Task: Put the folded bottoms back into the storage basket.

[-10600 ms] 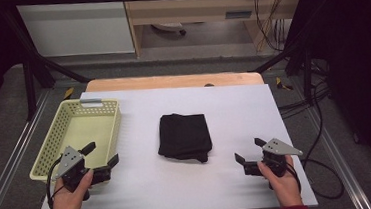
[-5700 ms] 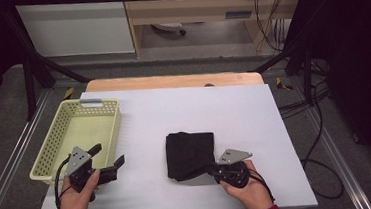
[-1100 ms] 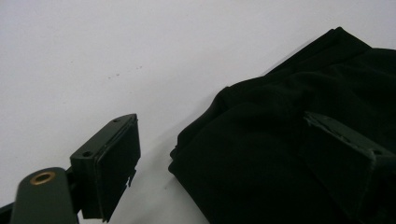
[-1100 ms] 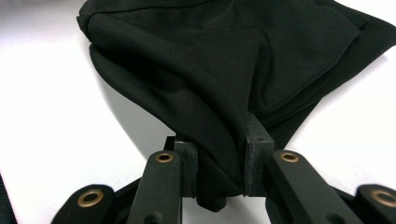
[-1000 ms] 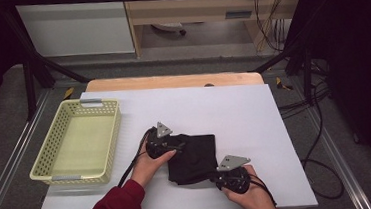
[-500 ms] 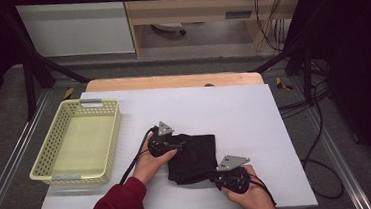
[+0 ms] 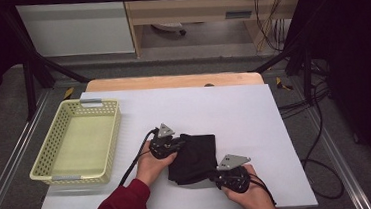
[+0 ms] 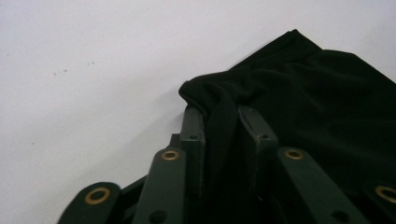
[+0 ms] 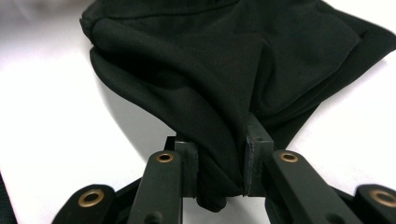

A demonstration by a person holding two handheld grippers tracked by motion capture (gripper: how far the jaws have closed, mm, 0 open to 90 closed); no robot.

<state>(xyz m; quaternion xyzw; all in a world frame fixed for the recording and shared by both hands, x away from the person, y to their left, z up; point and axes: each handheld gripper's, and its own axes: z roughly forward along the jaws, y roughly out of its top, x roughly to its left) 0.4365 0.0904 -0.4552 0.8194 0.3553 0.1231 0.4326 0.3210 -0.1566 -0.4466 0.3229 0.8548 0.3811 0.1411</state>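
A pale yellow basket sits at the left of the white desk, well apart from the folded black cloth lying near the desk's front middle. The left gripper rests at the cloth's upper-left corner; its fingers have just been closing and now pinch a fold of that corner between them. The right gripper sits at the cloth's lower-right edge, its fingers clamped on a bunched fold raised slightly off the desk.
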